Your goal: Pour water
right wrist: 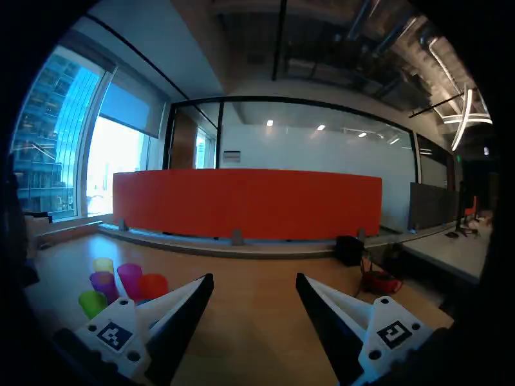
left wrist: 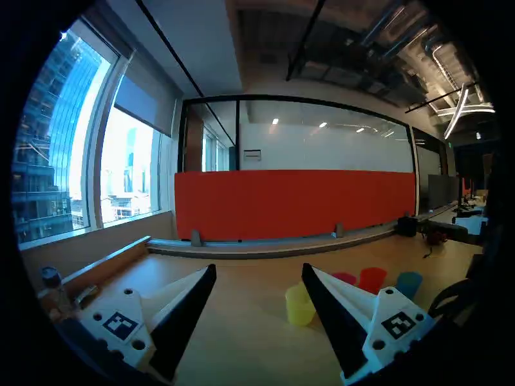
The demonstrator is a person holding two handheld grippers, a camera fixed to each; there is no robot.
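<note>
In the left gripper view, my left gripper (left wrist: 259, 273) is open above a wooden table (left wrist: 251, 334) with nothing between its fingers. A yellow cup (left wrist: 300, 304) stands just left of its right finger; pink (left wrist: 345, 278), orange (left wrist: 372, 279) and blue (left wrist: 408, 283) cups stand behind that finger. A small bottle (left wrist: 55, 291) sits at the far left by the window ledge. In the right gripper view, my right gripper (right wrist: 254, 280) is open and holds nothing. Beside its left finger cluster yellow (right wrist: 103, 264), purple (right wrist: 103, 283), pink (right wrist: 130, 279), orange (right wrist: 153, 285) and green (right wrist: 93, 302) cups.
A long orange partition (left wrist: 293, 202) with glass above runs along the table's far edge. Large windows (left wrist: 71, 154) line the left side. A dark box (right wrist: 349, 249) and a red object with cables (right wrist: 380, 282) sit at the right. Another desk (right wrist: 450, 248) lies farther right.
</note>
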